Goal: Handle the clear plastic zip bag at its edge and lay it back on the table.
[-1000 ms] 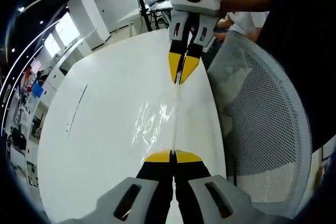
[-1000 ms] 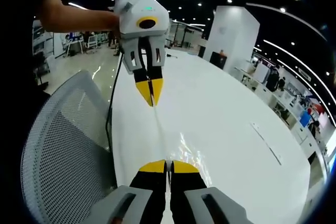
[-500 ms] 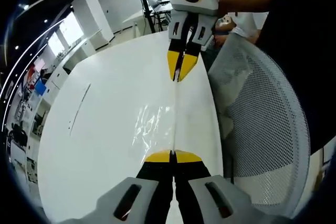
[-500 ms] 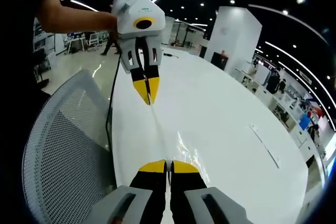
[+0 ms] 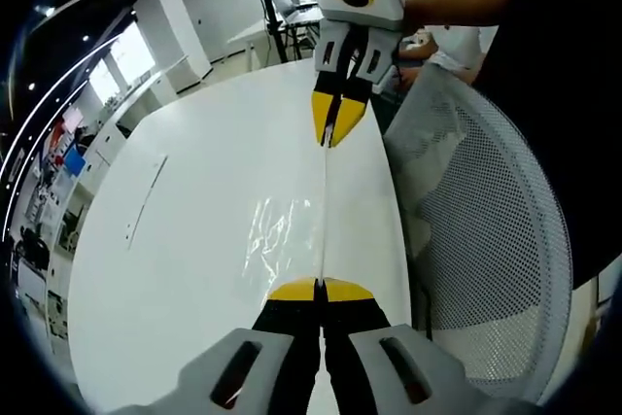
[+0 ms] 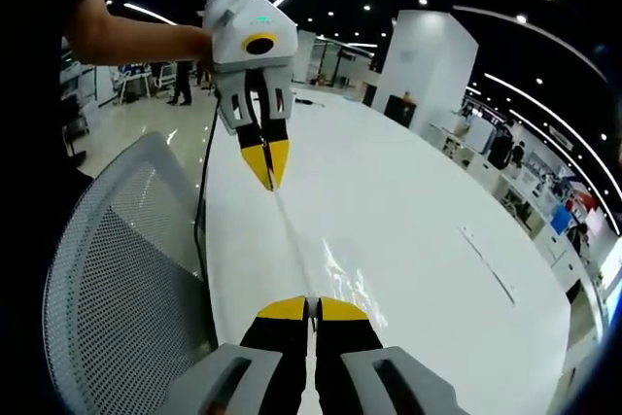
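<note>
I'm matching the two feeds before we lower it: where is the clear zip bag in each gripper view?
Left gripper view: the clear zip bag stretches up the centre, from the left gripper to the right gripper.
Right gripper view: its edge runs up the centre.
Shared landmark: the white mesh chair, beside the white table.

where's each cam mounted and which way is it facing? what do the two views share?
Left gripper view: rides the left tool, looking along its shut jaws at the zip bag's edge, stretched to the right tool; a person's forearm holds that tool.
Right gripper view: rides the right tool, facing back along the edge to the left tool, held by a hand.
Shared: both tools, the bag, white table, mesh chair.
</note>
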The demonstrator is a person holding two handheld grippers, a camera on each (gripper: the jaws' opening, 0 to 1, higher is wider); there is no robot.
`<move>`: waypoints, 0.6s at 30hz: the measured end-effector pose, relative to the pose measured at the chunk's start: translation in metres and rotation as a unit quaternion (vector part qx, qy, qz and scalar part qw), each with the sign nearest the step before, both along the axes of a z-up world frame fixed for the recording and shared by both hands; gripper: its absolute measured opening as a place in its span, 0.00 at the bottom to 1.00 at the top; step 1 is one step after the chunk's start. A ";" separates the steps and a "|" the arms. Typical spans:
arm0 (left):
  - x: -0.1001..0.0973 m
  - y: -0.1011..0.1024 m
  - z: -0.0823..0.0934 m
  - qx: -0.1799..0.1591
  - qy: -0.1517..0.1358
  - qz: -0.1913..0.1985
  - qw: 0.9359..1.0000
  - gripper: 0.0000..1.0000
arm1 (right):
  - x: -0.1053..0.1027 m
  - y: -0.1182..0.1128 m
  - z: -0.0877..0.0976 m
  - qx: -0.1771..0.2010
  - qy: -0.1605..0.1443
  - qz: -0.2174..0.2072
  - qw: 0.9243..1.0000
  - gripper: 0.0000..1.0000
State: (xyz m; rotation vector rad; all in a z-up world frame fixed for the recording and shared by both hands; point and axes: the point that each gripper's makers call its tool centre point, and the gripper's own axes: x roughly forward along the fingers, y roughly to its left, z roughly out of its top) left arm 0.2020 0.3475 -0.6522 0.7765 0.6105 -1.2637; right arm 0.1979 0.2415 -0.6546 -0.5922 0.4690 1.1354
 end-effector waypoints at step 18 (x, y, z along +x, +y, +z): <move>0.002 -0.006 0.002 0.002 -0.012 0.004 1.000 0.00 | -0.001 -0.002 -0.005 -0.020 0.008 0.003 1.000 0.00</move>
